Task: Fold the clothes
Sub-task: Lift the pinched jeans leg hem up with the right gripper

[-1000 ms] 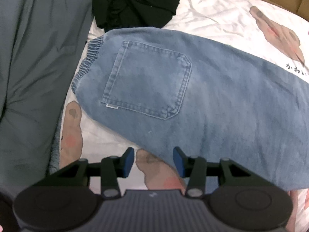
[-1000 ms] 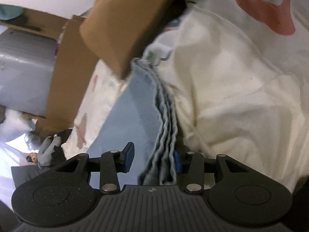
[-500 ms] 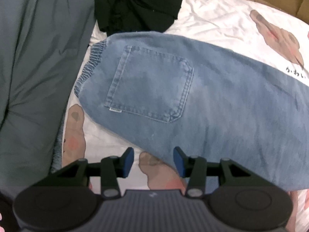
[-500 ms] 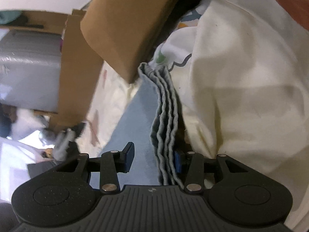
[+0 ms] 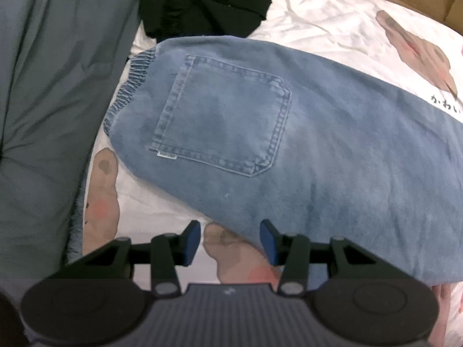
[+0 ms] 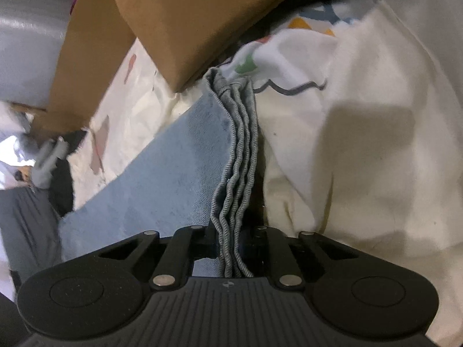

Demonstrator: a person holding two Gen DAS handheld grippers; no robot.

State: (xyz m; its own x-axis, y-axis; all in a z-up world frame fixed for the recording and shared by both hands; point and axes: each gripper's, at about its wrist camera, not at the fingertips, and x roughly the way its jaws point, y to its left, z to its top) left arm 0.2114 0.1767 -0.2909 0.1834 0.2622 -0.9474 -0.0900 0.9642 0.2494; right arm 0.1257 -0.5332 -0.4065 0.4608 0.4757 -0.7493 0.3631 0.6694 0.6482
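1. Left wrist view: blue denim trousers (image 5: 289, 144) lie flat on a white printed bedsheet (image 5: 332, 29), folded lengthwise, back pocket (image 5: 222, 115) up, elastic waistband (image 5: 127, 86) at about 10 o'clock. Black garment (image 5: 202, 0) heaped at 12, just beyond the waist. Grey cover (image 5: 43, 86) fills 9 o'clock.
2. Left gripper (image 5: 230, 238) is released: jaws apart, nothing between them but sheet; the trousers' near edge is just beside the right-hand pad. It hovers, pointing steeply down.
3. Right wrist view: right gripper (image 6: 230, 248) has just been closing, and the stacked hem edges (image 6: 240, 150) now run straight into the jaws. It is clenched on those denim layers. Cardboard box (image 6: 179, 23) at 12 and a cream printed textile (image 6: 361, 144) at 3, both crowding the hem end.
4. Judgement on doing the step well: the right-hand grip looks to take all the hem layers; check none slips out before lifting.
5. Lift clear of the box corner and the cream textile first, so nothing drags along.
6. Carry the hem toward the waistband in one flat arc and land the edges square.
7. Left should pin or pinch the near edge close to the waist so the base doesn't slide on the sheet.
8. Keep the black garment out of the fold.
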